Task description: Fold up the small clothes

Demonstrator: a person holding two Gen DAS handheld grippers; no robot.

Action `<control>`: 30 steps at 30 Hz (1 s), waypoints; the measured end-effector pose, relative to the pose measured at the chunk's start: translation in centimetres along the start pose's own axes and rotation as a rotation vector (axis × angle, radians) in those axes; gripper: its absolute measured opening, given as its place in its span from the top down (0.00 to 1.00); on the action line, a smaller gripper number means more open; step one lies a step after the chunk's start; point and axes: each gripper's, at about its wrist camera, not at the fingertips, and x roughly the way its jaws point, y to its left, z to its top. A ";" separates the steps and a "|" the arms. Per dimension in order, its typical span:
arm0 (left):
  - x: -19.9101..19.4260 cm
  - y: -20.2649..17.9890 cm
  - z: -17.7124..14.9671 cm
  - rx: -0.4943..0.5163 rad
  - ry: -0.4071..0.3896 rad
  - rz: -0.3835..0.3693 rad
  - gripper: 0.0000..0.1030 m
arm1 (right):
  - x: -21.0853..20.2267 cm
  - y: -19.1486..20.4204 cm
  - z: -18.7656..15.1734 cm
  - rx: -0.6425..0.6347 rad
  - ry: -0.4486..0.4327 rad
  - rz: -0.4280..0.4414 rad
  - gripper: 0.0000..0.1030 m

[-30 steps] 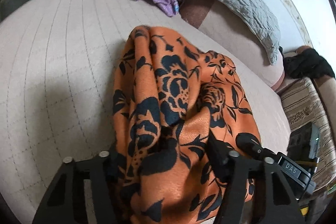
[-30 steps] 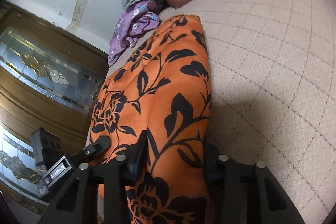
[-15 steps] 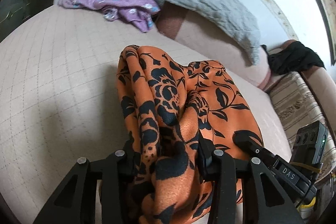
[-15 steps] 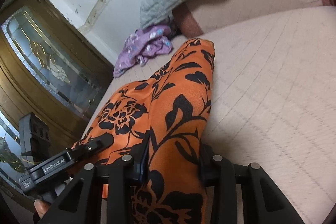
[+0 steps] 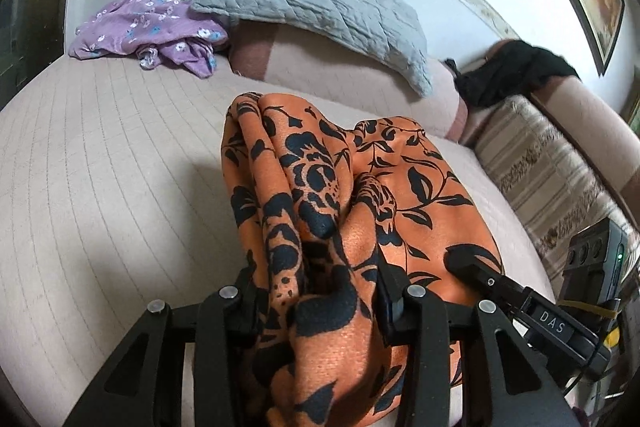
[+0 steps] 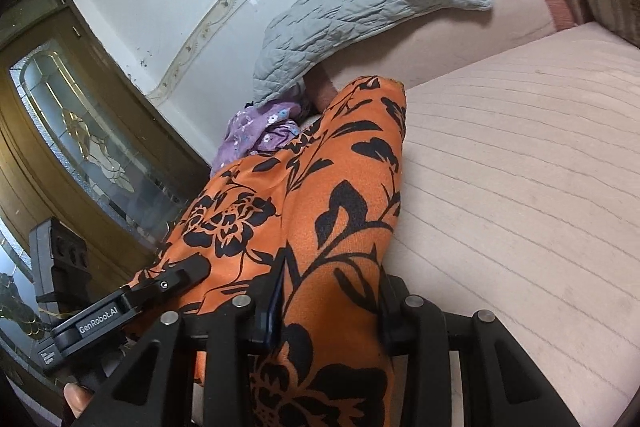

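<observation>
orange floral garment (image 5: pixel 340 211) hanging bunched over the quilted sofa seat (image 5: pixel 100 187) | left gripper (image 5: pixel 320 291) and right gripper (image 6: pixel 332 295) each pinching a fold | step: lifting to fold | next: likely carrying the held edge across, laying flat

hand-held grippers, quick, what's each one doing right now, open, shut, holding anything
Left hand-held gripper: shut on the orange floral garment.
Right hand-held gripper: shut on the same orange floral garment.
</observation>
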 end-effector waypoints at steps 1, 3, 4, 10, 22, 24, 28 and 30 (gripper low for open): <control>0.1 -0.4 -0.7 0.006 0.011 0.008 0.58 | -0.4 -0.3 -0.3 0.005 0.003 -0.004 0.63; 0.4 -0.7 -2.3 0.009 0.041 0.029 0.58 | -1.0 -0.9 -1.3 0.018 0.020 -0.019 0.63; 0.5 -0.7 -2.9 0.007 0.057 0.040 0.58 | -1.2 -1.4 -1.8 0.026 0.033 -0.025 0.63; 3.6 0.7 -5.9 -0.036 0.222 0.174 0.42 | 1.2 -4.2 -5.3 0.085 0.229 -0.137 0.55; -7.4 -4.1 -3.9 0.190 -0.126 0.452 0.12 | -7.8 0.9 -3.6 -0.097 0.050 -0.281 0.40; -10.2 -5.0 -3.6 0.194 -0.197 0.465 0.09 | -10.0 2.3 -2.9 -0.128 0.007 -0.287 0.39; -13.8 -7.3 -3.1 0.216 -0.275 0.493 0.05 | -13.1 4.8 -1.6 -0.156 -0.046 -0.288 0.38; -15.1 -8.3 -2.8 0.229 -0.292 0.504 0.05 | -14.7 6.2 -1.3 -0.171 -0.072 -0.286 0.36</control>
